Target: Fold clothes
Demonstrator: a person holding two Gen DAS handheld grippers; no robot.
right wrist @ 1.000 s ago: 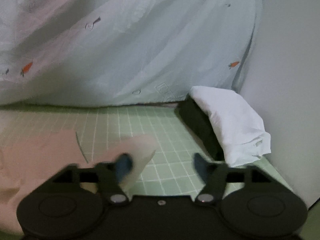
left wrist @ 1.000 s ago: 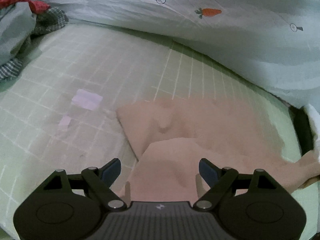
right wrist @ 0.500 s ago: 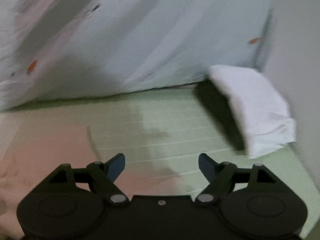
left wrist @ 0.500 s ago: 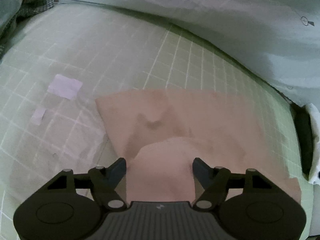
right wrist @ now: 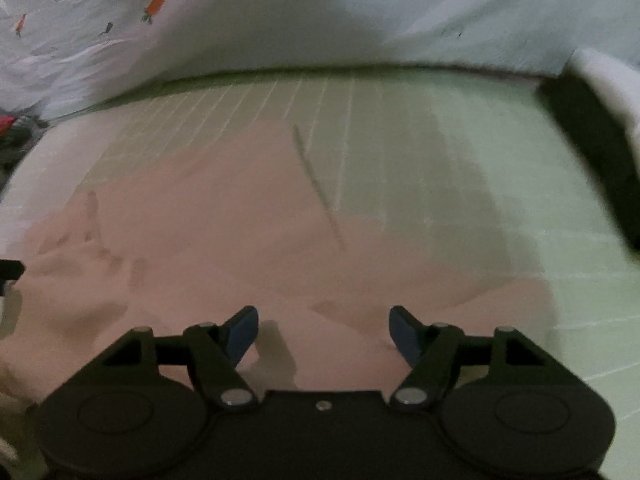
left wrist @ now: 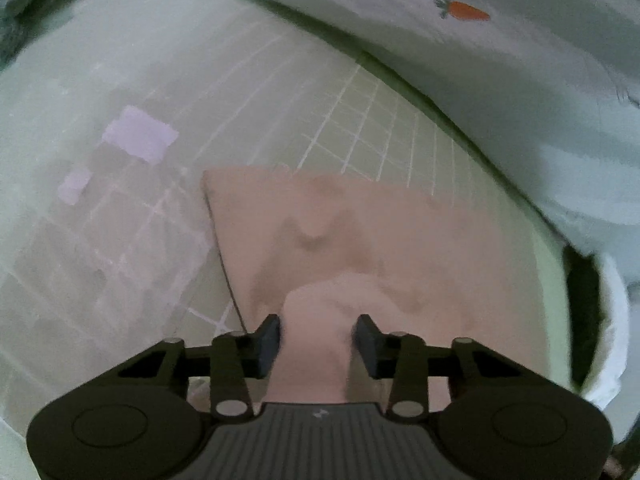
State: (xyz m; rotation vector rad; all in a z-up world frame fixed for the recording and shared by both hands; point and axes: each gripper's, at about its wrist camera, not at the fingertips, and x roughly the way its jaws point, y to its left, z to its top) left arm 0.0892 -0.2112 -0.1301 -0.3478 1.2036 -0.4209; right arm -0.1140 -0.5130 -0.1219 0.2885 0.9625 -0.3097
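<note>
A pale pink garment (left wrist: 360, 236) lies spread on the green checked bed sheet (left wrist: 360, 128); it also shows in the right wrist view (right wrist: 208, 232). My left gripper (left wrist: 318, 340) sits low over the garment's near part, its jaws partly closed around a raised fold of pink cloth (left wrist: 316, 332) that fills the gap. My right gripper (right wrist: 322, 330) is open over the garment's right part, nothing between its pads.
A pale quilt with carrot prints (left wrist: 500, 40) is bunched along the back of the bed (right wrist: 280, 20). A white pillow with a dark gap beside it (right wrist: 600, 92) lies at the right. Lilac patches (left wrist: 138, 136) mark the sheet at left.
The left gripper has narrowed from wide open around a fold of the pink garment. The right gripper swung left and down over the garment, staying open. The garment now lies flatter.
</note>
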